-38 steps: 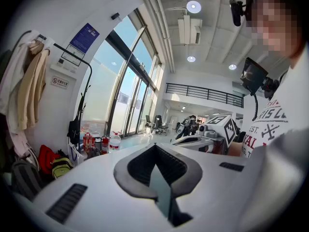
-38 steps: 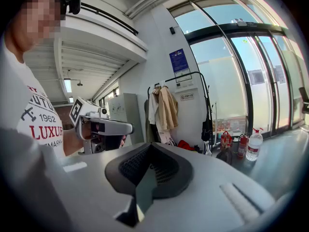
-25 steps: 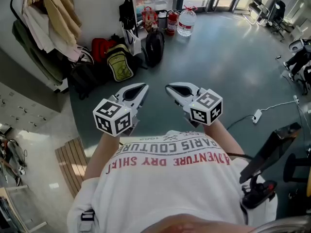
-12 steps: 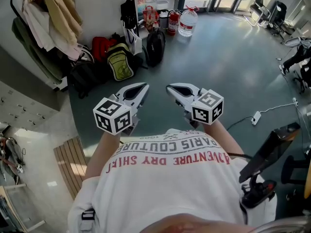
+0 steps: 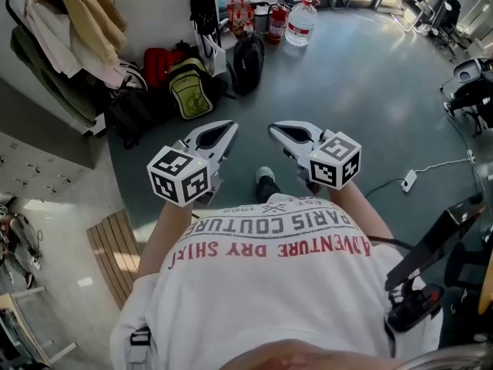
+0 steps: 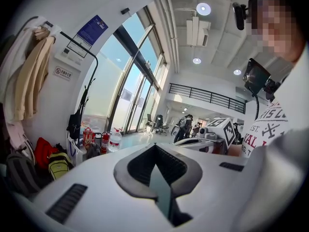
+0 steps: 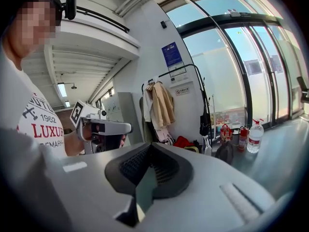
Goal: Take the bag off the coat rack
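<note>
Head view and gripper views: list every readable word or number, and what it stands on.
"PARIS COUTURE": white shirt, upside down in head view.
"ADVENTURE DRY": same shirt, red letters.
"1962", "LUXUR": shirt, right gripper view.
Blue poster and small white sign on wall: too small to read.

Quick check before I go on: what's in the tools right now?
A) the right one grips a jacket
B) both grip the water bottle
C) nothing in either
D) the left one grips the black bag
C: the left tool and the right tool both show shut, empty jaws, and the black bag hangs well ahead of both.
</note>
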A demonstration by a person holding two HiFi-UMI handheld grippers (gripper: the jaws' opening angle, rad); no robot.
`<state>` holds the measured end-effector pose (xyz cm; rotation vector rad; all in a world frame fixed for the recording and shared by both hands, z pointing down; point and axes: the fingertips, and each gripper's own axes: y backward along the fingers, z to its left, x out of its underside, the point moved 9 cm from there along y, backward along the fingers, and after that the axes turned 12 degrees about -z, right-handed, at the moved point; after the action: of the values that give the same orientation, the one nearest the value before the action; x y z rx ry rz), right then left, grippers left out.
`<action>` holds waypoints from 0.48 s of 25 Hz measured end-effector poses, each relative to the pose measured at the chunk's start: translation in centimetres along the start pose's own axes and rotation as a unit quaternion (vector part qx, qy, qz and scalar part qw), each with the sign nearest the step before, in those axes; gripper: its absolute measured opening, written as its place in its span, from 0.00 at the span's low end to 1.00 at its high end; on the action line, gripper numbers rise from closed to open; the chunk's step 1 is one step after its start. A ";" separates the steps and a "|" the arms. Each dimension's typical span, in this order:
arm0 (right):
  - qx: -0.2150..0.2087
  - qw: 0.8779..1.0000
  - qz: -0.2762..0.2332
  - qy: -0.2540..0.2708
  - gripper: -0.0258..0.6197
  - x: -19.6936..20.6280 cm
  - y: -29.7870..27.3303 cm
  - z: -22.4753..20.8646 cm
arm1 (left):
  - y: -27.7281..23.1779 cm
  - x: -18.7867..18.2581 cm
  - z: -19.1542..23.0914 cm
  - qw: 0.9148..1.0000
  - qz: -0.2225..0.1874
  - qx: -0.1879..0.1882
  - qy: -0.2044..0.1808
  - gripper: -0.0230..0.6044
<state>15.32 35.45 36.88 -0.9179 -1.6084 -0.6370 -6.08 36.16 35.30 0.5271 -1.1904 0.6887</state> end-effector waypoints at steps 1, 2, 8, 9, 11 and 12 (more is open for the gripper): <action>0.003 1.000 -0.002 -0.004 0.04 0.0 -0.3 -1.2 | -0.9 0.2 0.6 1.000 0.004 -0.001 0.002 0.04; 0.005 1.000 -0.004 -0.009 0.04 0.1 -0.8 -2.5 | -1.8 0.4 1.3 1.000 0.008 -0.003 0.004 0.04; 0.008 1.000 -0.005 -0.027 0.04 -0.3 -5.9 -12.7 | -9.4 0.5 8.2 0.999 0.025 -0.024 0.014 0.04; 0.006 1.000 -0.002 -0.028 0.04 -0.5 -7.2 -14.8 | -11.1 0.3 9.8 0.999 0.027 -0.030 0.017 0.04; 0.001 0.999 0.002 -0.032 0.04 -1.3 -9.7 -19.2 | -14.8 -0.4 13.0 0.998 0.031 -0.042 0.018 0.04; -0.001 0.999 0.003 -0.034 0.04 -1.8 -11.0 -21.4 | -16.7 -0.9 14.5 0.998 0.033 -0.047 0.016 0.04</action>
<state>18.11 11.83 40.80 -0.9548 -1.6660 -0.6097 -3.58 14.36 38.47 0.3980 -1.2074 0.6903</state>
